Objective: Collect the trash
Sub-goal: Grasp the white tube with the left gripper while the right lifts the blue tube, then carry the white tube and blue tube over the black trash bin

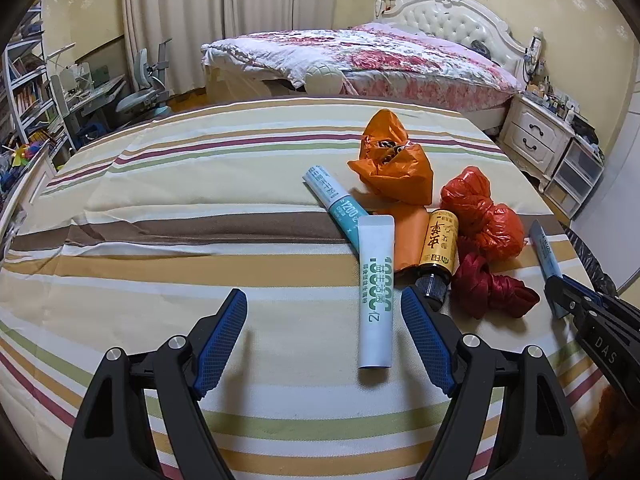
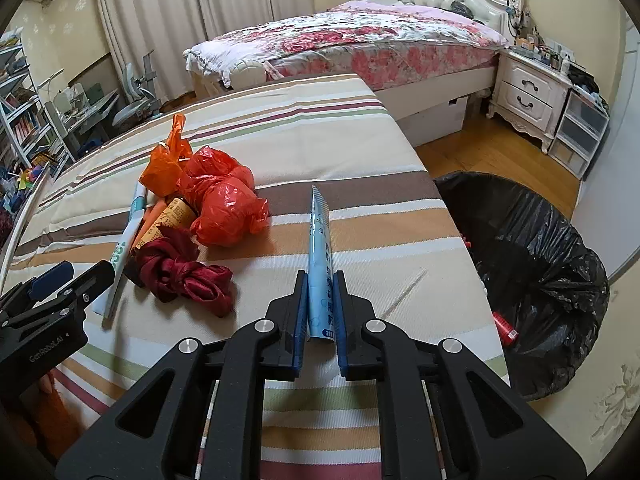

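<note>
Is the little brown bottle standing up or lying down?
Lying down. The brown bottle rests on its side on the striped sheet, its black cap pointing toward the left gripper.

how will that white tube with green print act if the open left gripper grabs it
The white tube lies flat on the striped sheet and looks squeezed nearly empty, so it is probably light and may bend rather than stay stiff. Its flattened body makes rolling unlikely. The glossy skin could slip in the left gripper, so gripping across its width seems safest.
</note>
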Tool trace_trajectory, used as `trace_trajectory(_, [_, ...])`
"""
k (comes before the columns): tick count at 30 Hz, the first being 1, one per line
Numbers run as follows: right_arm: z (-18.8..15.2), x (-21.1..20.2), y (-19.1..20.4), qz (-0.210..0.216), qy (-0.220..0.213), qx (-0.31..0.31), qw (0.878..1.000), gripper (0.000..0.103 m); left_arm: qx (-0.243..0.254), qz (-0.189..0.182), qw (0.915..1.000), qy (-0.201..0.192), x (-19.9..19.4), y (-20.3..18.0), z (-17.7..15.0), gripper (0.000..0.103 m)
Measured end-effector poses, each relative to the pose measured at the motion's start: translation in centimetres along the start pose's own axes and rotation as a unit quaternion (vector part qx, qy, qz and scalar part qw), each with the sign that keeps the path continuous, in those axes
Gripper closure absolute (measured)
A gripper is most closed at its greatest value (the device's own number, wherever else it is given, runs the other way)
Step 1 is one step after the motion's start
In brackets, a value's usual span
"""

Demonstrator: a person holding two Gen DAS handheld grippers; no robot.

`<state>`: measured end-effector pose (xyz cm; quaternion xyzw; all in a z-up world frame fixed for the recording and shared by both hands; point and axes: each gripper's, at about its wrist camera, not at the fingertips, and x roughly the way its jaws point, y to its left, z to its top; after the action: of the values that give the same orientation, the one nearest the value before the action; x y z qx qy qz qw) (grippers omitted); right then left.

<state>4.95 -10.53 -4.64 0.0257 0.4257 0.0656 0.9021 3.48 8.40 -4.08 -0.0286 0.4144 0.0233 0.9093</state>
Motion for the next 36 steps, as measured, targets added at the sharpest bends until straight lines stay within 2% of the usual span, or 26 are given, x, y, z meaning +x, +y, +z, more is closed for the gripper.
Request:
trace_trajectory(5, [0.1, 0.1, 0.0, -0.001, 0.0, -0.002, 1.0, 0.09, 0.002, -0.009, 0.9999, 0.009, 0.5, -0.1, 0.1, 0.036])
trace_trajectory(10, [0.1, 0.1, 0.1, -0.003, -0.001, -0.007, 1.0, 0.09, -0.001, -0.019, 0.9996, 0.019, 0.9, 0.1, -0.1, 0.057])
trace_trajectory(19, [-0.2, 0.0, 0.6, -0.011, -0.005, -0.015, 1.0, 0.09, 0.003, -0.036, 0.9993, 0.011, 0.5, 0.1, -0.7, 0.085])
trace_trajectory(26, [-0.3, -0.1, 0.4, -0.012, -0.008, -0.01, 1.0, 0.092, -0.012, -0.047, 0.9988, 0.008, 0.0, 0.8, -1.0, 0.086])
trace_trajectory(36, [0.0, -1.4, -0.2, -0.015, -0.023, -0.004, 1.0, 0.092, -0.019, -0.059, 0.9979, -0.02, -2.2, 1.1, -0.8, 0.087])
